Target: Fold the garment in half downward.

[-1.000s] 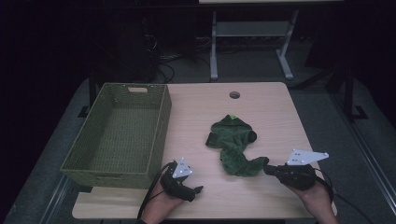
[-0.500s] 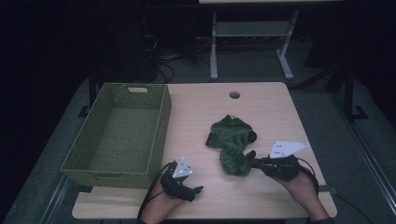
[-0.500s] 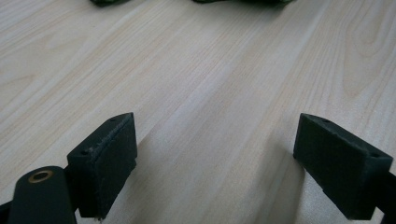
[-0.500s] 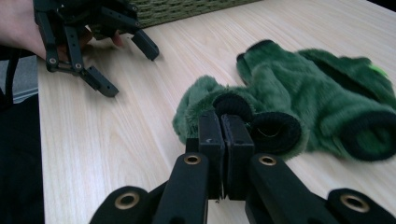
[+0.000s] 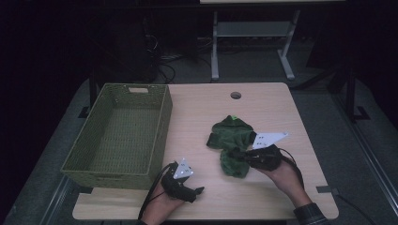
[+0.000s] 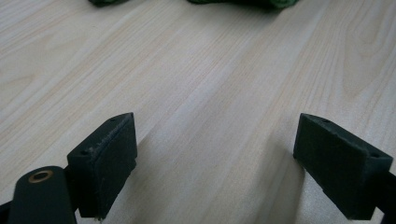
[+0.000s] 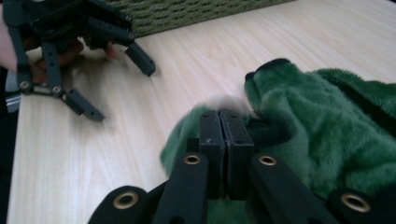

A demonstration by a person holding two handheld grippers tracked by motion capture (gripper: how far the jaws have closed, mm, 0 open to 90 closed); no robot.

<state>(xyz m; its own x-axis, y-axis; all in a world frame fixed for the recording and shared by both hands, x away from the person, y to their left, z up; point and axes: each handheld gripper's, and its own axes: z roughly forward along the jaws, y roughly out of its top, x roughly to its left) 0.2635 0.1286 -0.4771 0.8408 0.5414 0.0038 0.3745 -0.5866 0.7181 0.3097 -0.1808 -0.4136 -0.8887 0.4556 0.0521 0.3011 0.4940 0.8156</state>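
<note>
A dark green fuzzy cloth [image 5: 230, 133] lies crumpled on the wooden table [image 5: 263, 101], right of centre. My right gripper [image 5: 233, 153] rests on the cloth's near lobe. In the right gripper view its jaws [image 7: 219, 126] are pressed flat together over the green pile [image 7: 327, 121], with nothing visible between them. My left gripper [image 5: 195, 193] sits low at the table's front edge, left of the cloth and apart from it. Its jaws [image 6: 215, 163] stand wide open over bare wood, and the cloth's edge [image 6: 233, 2] shows far ahead. The right gripper view also shows that open left gripper [image 7: 121, 91].
A green woven basket [image 5: 162, 131] with nothing inside stands on the left part of the table, its near wall [image 7: 187, 14] just behind the left gripper. A round cable hole [image 5: 235, 95] is at the table's far edge. A metal stand [image 5: 248, 42] is beyond the table.
My right gripper has moved left from the table's right side onto the cloth's near lobe. The left gripper has stayed in place.
</note>
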